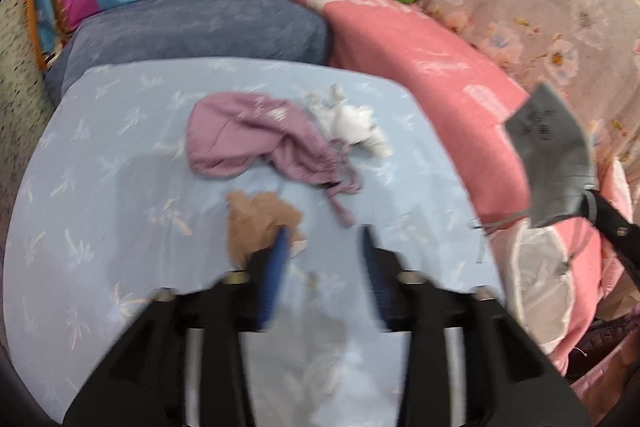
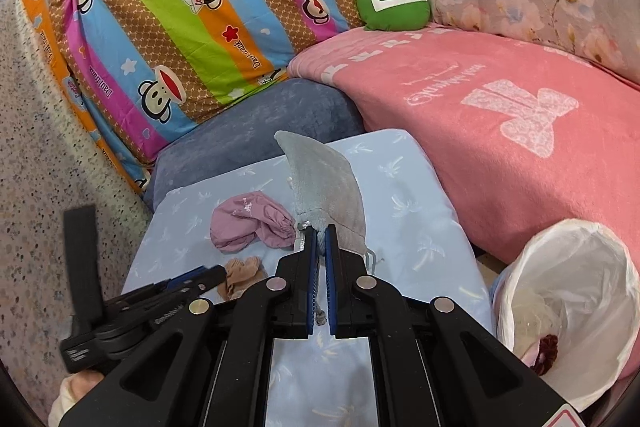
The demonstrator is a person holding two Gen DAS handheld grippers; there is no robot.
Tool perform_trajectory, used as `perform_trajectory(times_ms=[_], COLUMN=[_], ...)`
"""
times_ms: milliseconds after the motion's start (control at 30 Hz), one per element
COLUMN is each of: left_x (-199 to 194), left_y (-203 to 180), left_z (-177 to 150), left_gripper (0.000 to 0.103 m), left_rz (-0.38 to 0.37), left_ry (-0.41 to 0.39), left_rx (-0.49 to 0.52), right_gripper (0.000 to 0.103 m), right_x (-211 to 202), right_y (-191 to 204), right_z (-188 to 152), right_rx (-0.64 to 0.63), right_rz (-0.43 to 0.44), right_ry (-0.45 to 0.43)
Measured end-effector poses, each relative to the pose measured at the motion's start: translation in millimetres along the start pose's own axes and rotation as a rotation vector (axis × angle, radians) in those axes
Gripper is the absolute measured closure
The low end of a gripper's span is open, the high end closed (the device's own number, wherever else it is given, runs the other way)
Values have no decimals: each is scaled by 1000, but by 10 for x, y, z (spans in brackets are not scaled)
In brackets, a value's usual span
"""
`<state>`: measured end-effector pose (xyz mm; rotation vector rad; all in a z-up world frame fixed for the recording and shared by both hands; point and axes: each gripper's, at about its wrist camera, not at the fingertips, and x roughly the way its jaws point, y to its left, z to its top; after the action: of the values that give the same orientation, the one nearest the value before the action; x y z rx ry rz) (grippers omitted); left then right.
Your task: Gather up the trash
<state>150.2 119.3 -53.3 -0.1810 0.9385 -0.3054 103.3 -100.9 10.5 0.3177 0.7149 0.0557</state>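
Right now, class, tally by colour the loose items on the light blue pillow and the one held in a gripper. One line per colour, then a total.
Purple: 1, the drawstring pouch
White: 1, the crumpled tissue
Tan: 1, the crumpled scrap
Grey: 1, the face mask pinched in the right gripper
Total: 4
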Motion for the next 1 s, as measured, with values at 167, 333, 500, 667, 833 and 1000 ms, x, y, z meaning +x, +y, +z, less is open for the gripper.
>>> perform_trajectory(times_ms=[167, 333, 500, 667, 833, 1000], left_x=[296, 520, 720, 769, 669, 472], left_y=[224, 269, 269, 289, 290, 133], left_z=[-95, -98, -36, -27, -30, 28], left_gripper=[40, 40, 41, 61, 80, 82], left_rz=[48, 54, 55, 56, 32, 15], left_ry=[49, 77, 99, 110, 116, 78], left_rx=[-39, -48, -51, -44, -39, -17], right_gripper=[99, 99, 99, 99, 99, 99], right_x=[167, 420, 654, 817, 840, 699], right_y=[9, 59, 114, 188, 264, 267], right_z=[-115, -187, -234, -275, -286, -233], right_rx=[17, 24, 25, 23, 15, 12], right_rz=[15, 24, 29, 36, 49, 55], right_ry=[28, 67, 101, 128, 131, 103])
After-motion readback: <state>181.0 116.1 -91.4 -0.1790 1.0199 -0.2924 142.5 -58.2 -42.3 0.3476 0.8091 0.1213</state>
